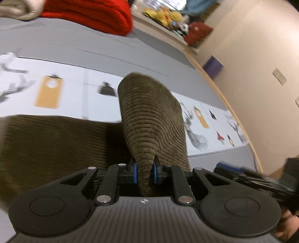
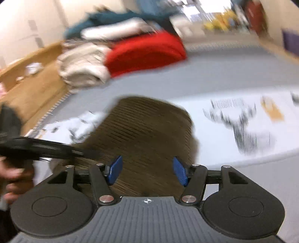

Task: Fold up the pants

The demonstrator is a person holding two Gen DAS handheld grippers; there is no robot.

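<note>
The left tongs pinched a ridge of the brown corduroy pants, which ran straight ahead over the patterned surface. The right tongs stood wide and empty just above the same cloth.

Right wrist view smeared by motion throughout. Clothing heap at the back read only as red, cream and teal masses; individual garments could not be told apart. Print on the bed cover was illegible streaks. Brown corduroy pants ran below the gripper body, lower part hidden. A hand was cut off at the left edge. In the left wrist view, yellow items on the far ledge were too blurred to identify.
</note>
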